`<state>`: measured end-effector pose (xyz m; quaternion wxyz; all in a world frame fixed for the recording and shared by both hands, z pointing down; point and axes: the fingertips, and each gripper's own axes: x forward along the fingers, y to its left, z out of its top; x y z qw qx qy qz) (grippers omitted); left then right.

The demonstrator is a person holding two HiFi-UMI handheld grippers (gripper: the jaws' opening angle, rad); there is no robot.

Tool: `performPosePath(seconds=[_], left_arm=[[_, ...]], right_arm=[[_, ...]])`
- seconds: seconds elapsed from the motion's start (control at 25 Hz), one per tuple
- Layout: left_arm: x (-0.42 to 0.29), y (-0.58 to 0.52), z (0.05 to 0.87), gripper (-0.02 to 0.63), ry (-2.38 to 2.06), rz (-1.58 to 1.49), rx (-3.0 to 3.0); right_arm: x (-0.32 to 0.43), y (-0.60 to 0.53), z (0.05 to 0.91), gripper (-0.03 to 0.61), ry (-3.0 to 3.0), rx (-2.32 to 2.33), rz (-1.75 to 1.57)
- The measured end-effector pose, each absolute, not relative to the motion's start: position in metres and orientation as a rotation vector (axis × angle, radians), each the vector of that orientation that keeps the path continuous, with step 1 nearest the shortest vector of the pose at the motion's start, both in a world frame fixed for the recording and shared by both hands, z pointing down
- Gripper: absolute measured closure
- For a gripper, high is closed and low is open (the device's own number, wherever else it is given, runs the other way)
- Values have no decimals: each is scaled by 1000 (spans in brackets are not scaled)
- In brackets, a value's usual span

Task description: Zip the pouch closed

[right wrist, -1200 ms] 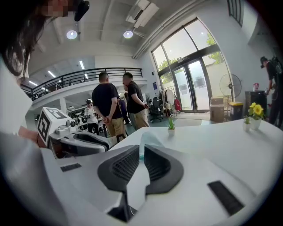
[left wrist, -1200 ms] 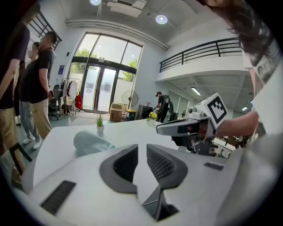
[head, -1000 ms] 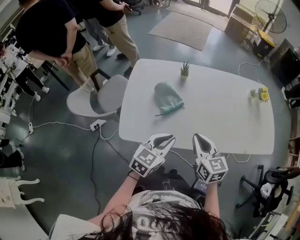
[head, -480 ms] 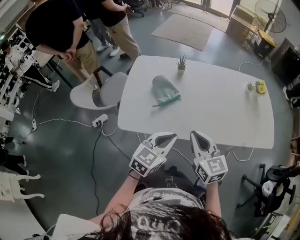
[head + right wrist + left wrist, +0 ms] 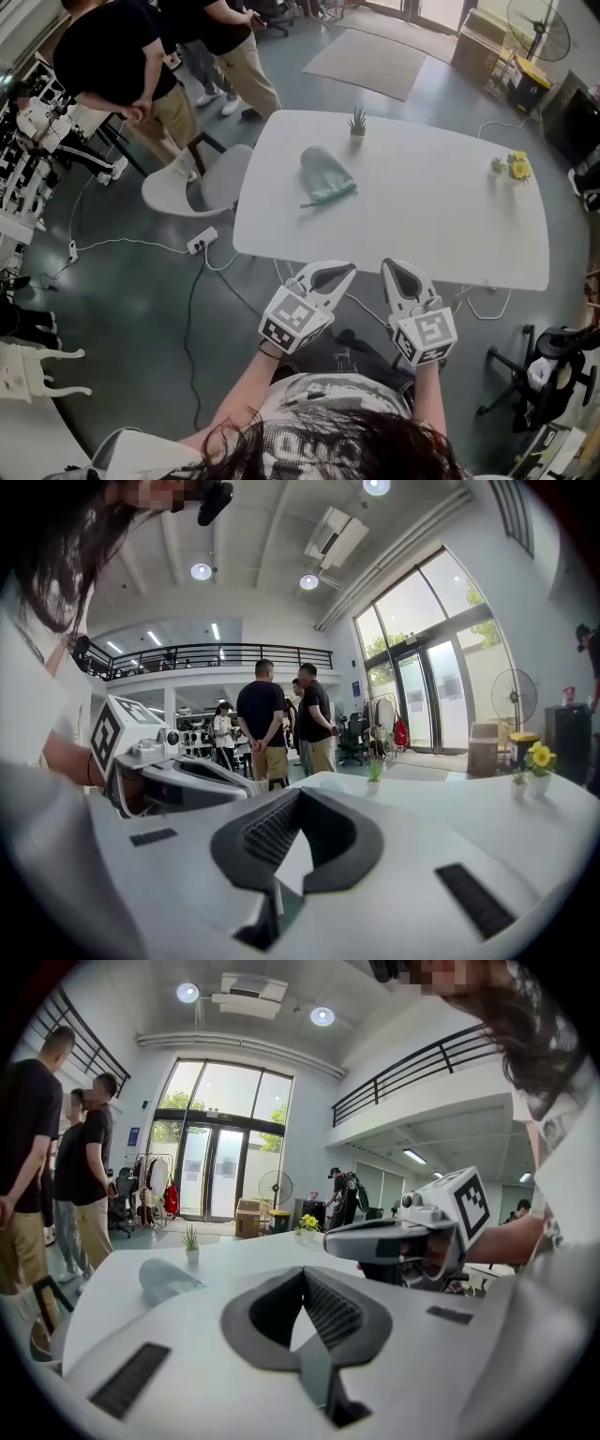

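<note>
Pouch [image 5: 327,175] lain on table [image 5: 441,220] at eleven o'clock, plant [image 5: 358,122] seemingly near at twelve, left gripper [image 5: 347,270], right gripper [image 5: 390,267] clenched empty, left parted earlier.

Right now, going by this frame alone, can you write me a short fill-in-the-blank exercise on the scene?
1. The jaws of the left gripper and the right gripper are both ____.
2. ____ of these two grippers touches the teal pouch lying on the white table.
3. The little pot near the table's right end holds ____ flowers.

Missing words: shut; Neither; yellow.
</note>
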<state>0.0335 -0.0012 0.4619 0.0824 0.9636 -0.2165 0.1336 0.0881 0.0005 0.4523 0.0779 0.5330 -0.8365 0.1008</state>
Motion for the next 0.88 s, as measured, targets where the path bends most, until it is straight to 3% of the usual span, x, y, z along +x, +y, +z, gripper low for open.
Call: performPosePath(seconds=[0.88], left_arm=[[29,8,464,601,-673,394,2869]], right_arm=[[80,7,457,584,-2517,1520,276]])
